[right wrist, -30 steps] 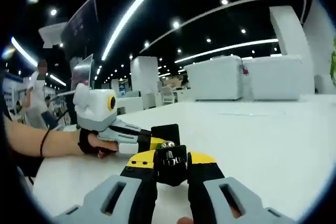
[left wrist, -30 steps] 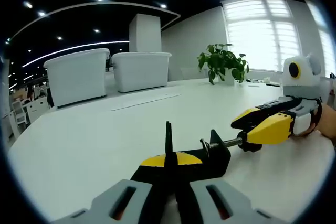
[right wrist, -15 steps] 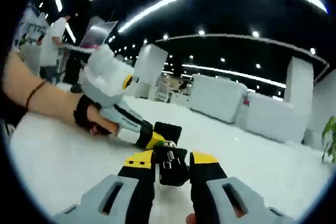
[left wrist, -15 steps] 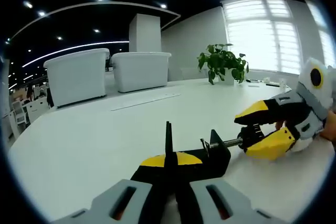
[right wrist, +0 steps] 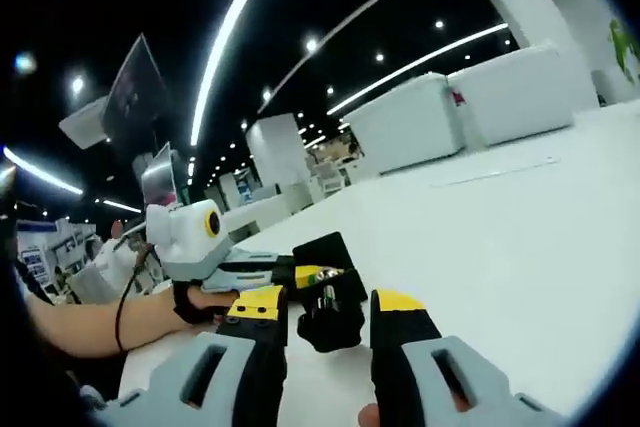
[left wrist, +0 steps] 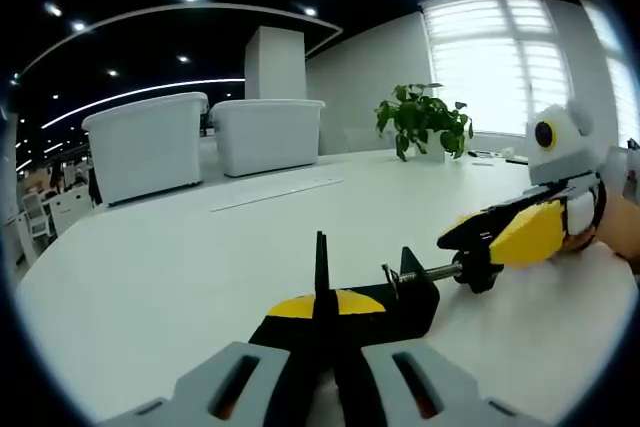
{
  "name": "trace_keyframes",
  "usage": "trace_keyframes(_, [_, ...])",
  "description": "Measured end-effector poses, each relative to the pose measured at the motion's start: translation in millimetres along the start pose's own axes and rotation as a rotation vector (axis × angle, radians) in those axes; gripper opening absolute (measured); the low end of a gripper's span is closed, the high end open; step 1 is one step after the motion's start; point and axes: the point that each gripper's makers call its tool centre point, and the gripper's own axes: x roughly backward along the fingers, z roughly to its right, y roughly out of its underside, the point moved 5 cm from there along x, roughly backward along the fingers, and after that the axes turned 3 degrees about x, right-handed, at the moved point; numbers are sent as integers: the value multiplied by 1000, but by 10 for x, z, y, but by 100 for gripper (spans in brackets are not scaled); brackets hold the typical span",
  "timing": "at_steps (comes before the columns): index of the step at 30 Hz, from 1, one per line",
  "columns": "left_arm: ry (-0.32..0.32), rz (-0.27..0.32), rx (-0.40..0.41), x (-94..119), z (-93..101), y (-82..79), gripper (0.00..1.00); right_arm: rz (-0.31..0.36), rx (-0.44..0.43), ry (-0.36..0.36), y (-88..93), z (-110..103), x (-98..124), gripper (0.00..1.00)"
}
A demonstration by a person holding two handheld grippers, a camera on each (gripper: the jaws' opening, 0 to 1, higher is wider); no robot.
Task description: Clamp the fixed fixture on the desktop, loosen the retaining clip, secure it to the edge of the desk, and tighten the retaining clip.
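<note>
A black clamp fixture lies on the white table. My left gripper is shut on its thin upright plate. A steel screw sticks out of the fixture to the right and ends in a black knob. My right gripper comes in from the right, its yellow jaws shut on that knob. In the right gripper view the knob sits between the yellow tips of my right gripper. Behind it my left gripper holds the fixture's black block.
Two white bins stand at the table's far side, with a potted plant to their right. A pale flat strip lies mid-table. A person's forearm reaches in behind the left gripper.
My right gripper has rolled about the screw's axis while staying on the knob, one way and then back. The left gripper and the fixture have stayed put.
</note>
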Motion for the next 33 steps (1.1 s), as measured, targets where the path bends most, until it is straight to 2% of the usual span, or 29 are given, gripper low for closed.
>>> trace_keyframes(2, [-2,2,-1,-6,-6,-8,5,-3,-12,-32,4,-90,-36,26])
trace_keyframes(3, [-2,1,0,-11,-11,-11,5,2,17,-25,3,-103,-33,26])
trace_keyframes(8, [-3,0,1,-46,-45,-16,5,12,45,-21,20,-155,-3,26])
trace_keyframes(10, [-4,0,1,-62,-60,-21,5,30,124,-13,8,-183,12,25])
trace_keyframes(11, [-5,0,1,-66,-62,-19,5,40,214,-1,13,-224,24,25])
trace_keyframes(16, [-14,0,4,-57,-73,-23,5,52,523,67,49,-389,33,25])
trace_keyframes(17, [-16,0,5,-72,-90,-26,5,51,557,74,55,-413,37,25])
trace_keyframes(18, [-18,-1,6,-75,-94,-27,5,48,597,83,17,-333,16,25])
trace_keyframes(20, [-19,0,6,-74,-93,-29,5,46,686,97,28,-380,26,26])
trace_keyframes(22, [-21,0,6,-66,-89,-24,5,46,736,110,43,-419,33,26])
trace_keyframes(24, [-22,0,6,-63,-88,-26,5,38,807,124,20,-359,9,26])
trace_keyframes(26, [-24,0,7,-57,-89,-25,5,37,826,132,36,-382,1,26])
trace_keyframes(29, [-25,1,7,-50,-86,-18,5,37,799,125,4,-319,-24,26])
trace_keyframes(30, [-26,1,6,-43,-82,-15,5,38,768,120,8,-317,-23,26])
trace_keyframes(33, [-21,2,4,-27,-59,-8,5,46,569,82,7,-306,-4,30])
